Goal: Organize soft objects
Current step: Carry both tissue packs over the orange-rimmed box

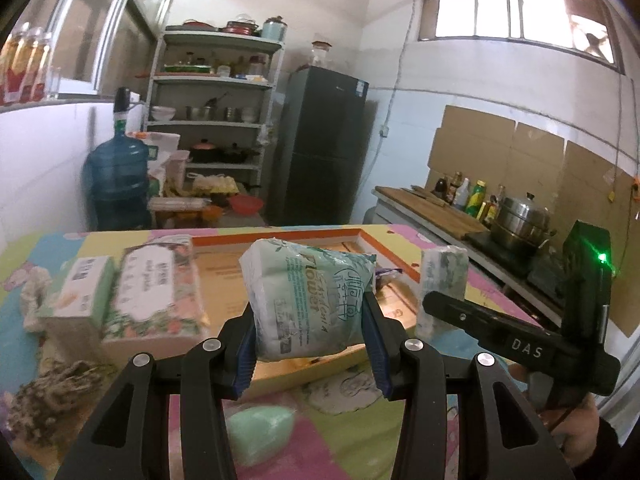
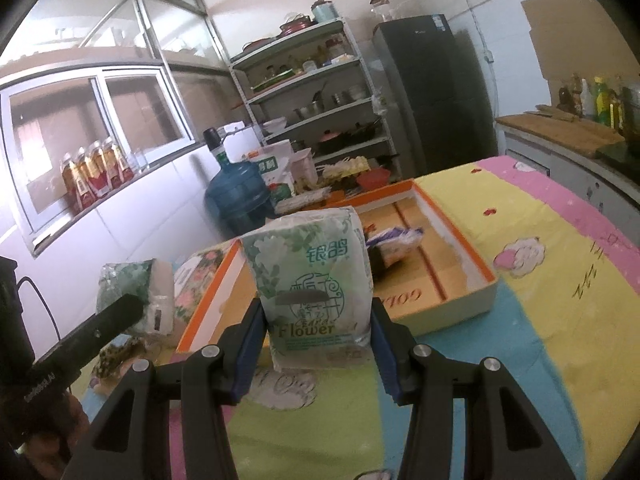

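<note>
My left gripper is shut on a green-and-white tissue pack, held tilted above the colourful table cover. My right gripper is shut on a second tissue pack printed "Flower", held upright. Each pack is squeezed between blue pads. The right-hand pack shows at the right of the left wrist view, and the left-hand pack at the left of the right wrist view. Just beyond both packs lies a shallow orange-rimmed box with a purple-and-white packet inside.
On the table's left are a floral tissue pack, a green-and-white carton, a brownish tangled bundle and a pale green soft lump. Behind stand a water jug, shelves, a fridge and a counter.
</note>
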Demonstrator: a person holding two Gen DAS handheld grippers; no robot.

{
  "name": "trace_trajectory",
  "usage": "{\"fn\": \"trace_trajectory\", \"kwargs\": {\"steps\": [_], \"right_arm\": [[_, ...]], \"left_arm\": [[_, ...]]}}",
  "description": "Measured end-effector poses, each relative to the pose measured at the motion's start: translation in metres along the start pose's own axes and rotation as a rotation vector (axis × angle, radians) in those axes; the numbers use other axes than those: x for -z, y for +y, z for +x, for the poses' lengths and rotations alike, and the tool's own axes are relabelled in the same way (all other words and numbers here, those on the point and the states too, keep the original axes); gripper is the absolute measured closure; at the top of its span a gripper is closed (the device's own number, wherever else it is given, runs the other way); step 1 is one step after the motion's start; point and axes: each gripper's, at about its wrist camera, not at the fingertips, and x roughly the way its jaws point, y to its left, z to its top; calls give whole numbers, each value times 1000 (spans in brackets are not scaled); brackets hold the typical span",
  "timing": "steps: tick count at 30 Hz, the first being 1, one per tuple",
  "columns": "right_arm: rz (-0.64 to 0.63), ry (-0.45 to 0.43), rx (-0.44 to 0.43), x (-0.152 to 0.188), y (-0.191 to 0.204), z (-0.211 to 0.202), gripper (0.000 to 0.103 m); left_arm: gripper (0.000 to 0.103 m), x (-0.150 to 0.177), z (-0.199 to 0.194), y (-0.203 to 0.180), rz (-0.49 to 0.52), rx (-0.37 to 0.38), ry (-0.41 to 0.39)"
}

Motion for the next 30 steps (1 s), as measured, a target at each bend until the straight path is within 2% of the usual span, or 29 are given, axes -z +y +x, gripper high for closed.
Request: {"fn": "trace_trajectory", "kwargs": {"steps": [10,18,30], "right_arm": [[13,-1,17,-18,-31,15,52],[21,40,18,-29,-55,38,52],[27,116,2,-29,-68,68,52]], "left_arm": [[55,-8,55,-25,-31,-15,65],[55,-7,91,-34,-44,-32,113],[55,-3,119,-33,-54,-55,162]]}}
